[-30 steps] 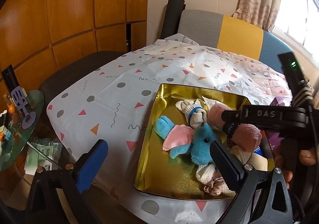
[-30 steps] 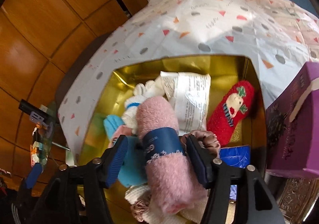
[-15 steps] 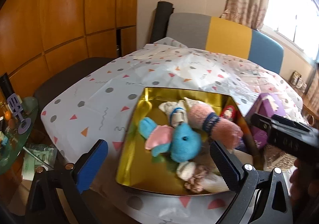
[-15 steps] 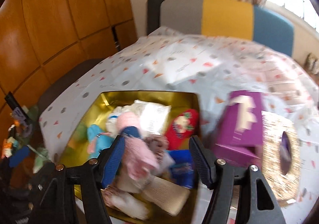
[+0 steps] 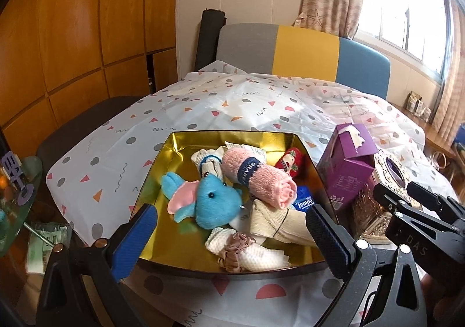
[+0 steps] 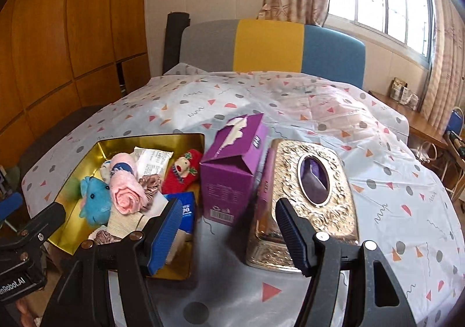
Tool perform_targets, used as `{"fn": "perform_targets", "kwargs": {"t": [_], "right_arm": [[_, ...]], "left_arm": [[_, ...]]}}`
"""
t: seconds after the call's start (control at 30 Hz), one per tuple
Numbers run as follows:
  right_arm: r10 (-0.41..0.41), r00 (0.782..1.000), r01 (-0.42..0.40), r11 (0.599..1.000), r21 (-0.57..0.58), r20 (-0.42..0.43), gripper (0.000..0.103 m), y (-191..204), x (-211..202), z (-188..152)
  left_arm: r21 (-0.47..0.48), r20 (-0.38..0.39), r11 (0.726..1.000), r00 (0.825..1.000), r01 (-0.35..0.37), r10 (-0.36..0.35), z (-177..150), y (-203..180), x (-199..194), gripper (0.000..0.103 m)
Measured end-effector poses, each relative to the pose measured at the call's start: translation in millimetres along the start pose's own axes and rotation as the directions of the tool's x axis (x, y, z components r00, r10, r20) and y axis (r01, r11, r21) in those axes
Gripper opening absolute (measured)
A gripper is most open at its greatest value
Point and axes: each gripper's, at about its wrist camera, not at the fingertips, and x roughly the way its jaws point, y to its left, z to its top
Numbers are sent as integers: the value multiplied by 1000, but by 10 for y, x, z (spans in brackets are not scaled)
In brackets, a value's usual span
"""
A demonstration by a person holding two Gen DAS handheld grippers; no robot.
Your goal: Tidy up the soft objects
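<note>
Both grippers (image 5: 229, 235) (image 6: 228, 232) are held released and empty at the table's (image 6: 377, 181) near edge. The pink towel (image 5: 258, 178) lies in the gold tin (image 5: 162, 164) atop the toys; any further piece is best lowered gently into bare tin floor

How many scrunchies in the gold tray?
2 visible. One scrunchie sits at the gold tray's near edge, around a white waffle cloth. The second lies mid-tray between the pink rolled towel and red sock. More may be buried.
</note>
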Motion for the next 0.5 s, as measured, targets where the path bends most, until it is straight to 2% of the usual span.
{"fn": "perform_targets", "kwargs": {"t": [0.5], "right_arm": [[-3, 1000, 3, 1000, 13, -11, 67, -32, 14, -84]], "left_arm": [[25, 1, 1000, 1000, -5, 5, -32, -90, -14, 103]]}}
